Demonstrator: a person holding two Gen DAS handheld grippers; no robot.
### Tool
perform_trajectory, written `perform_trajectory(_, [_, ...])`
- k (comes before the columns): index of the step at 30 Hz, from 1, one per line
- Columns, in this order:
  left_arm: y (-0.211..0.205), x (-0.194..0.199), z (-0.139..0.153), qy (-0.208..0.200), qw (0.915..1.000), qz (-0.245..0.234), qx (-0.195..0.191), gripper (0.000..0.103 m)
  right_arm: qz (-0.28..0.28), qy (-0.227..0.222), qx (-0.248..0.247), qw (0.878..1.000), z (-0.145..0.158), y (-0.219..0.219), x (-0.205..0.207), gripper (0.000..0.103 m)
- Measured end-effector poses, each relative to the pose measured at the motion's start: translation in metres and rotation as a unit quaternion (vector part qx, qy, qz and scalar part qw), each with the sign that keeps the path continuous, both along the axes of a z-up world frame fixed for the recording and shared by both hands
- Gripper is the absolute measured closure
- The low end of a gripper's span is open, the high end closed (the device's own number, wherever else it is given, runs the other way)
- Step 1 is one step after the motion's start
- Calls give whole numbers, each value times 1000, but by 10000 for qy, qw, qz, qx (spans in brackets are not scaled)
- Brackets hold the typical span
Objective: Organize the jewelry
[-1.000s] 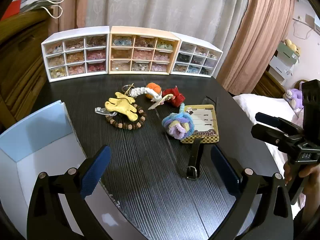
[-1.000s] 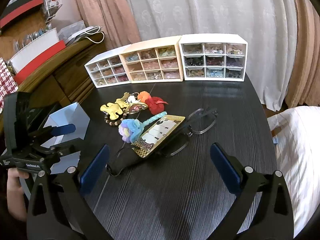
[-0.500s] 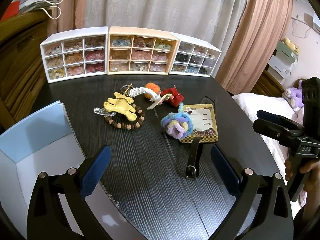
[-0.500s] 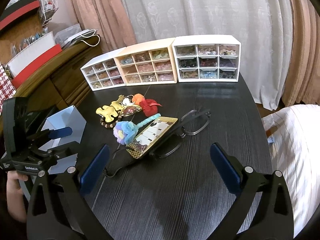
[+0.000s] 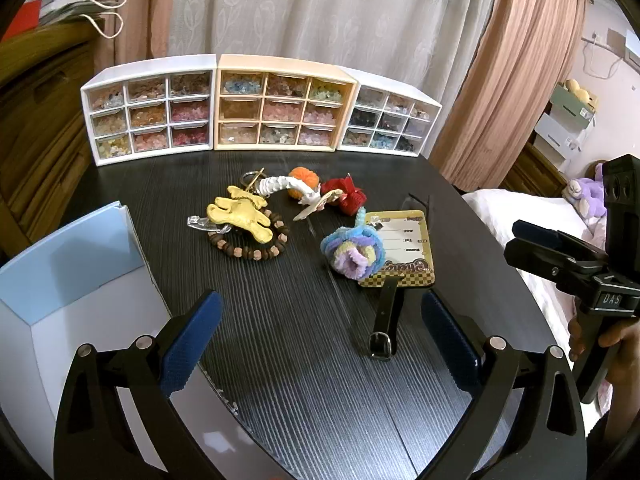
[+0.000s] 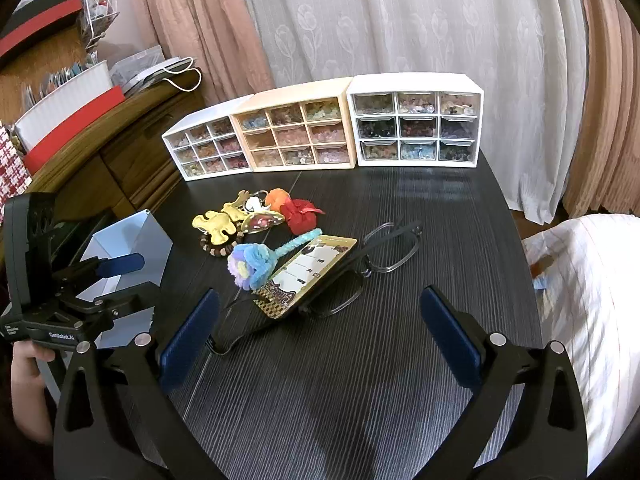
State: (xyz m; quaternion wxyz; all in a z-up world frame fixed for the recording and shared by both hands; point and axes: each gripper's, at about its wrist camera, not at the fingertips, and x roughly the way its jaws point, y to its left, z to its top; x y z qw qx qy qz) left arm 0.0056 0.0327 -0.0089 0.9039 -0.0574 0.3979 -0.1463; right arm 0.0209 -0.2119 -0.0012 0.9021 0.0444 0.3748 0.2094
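Several trinkets lie clustered mid-table on the dark round table [image 5: 304,360]: a yellow bear-shaped charm [image 5: 240,216] resting on a wooden bead bracelet [image 5: 256,250], an orange pompom [image 5: 305,178], a red fabric pouch [image 5: 349,197], and a pastel pipe-cleaner flower [image 5: 352,251] lying on a gold checkered luggage tag [image 5: 404,246] with a black strap [image 5: 385,320]. Black-framed glasses [image 6: 394,250] sit just beside the tag. Behind stand three nine-drawer bead organizers: white [image 5: 150,110], peach [image 5: 282,108], white [image 5: 390,124]. An open pale-blue box [image 5: 60,280] sits at the table's left edge. Left gripper [image 5: 318,340] and right gripper [image 6: 320,332] both hover above the table with jaws spread wide, holding nothing.
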Motion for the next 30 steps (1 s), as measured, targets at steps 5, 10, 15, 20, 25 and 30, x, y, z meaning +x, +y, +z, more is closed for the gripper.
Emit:
perform_trajectory(5, [0,-1,0,-1,10000,1,1,4,5,-5,10,10000,1,0,0,7])
perform_trajectory(10, [0,-1,0,0,10000,-2,4,4,0,-18,4,10000,2,1,0,7])
perform_trajectory(15, [0,-1,-1,0,10000,-2,3,4,2,-27,18,10000,3,1,0,7])
perform_trajectory(20, [0,-1,-1,-3,10000,-2,0,4,-4,-38,33,10000,5,0,1,7])
perform_trajectory(25, [0,-1,-1,-3,10000,1,2,4,-12,-59,64,10000,6,-1,1,7])
perform_trajectory(30, [1,-1,-1,-7,10000,0,-1,4,-46,-116,161,9998,6,-3,1,7])
